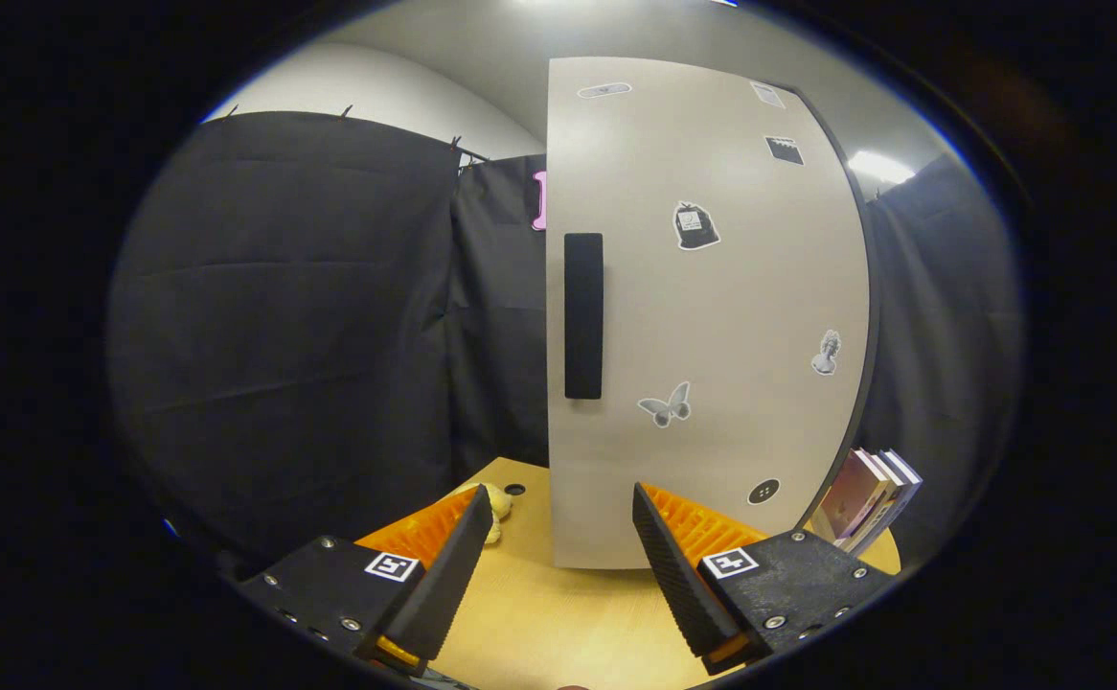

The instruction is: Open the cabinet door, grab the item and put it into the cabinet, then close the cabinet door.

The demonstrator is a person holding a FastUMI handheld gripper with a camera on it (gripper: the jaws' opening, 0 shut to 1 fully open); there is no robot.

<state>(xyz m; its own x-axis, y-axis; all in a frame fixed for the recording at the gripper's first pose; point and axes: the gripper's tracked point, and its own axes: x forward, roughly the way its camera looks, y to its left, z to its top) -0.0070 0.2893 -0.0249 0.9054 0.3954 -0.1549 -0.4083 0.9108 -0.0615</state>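
Note:
A tall cream cabinet stands on a wooden table, its door shut. A black vertical handle sits near the door's left edge, and several stickers dot the door. My gripper is open, its two black fingers low over the table, a short way before the cabinet's bottom edge, with nothing between them. A small yellow plush toy lies on the table beside the left fingertip, partly hidden by it, left of the cabinet.
A few books lean against the cabinet's right side at the table's edge. A small dark hole marks the tabletop behind the toy. Black cloth walls close in on the left and right.

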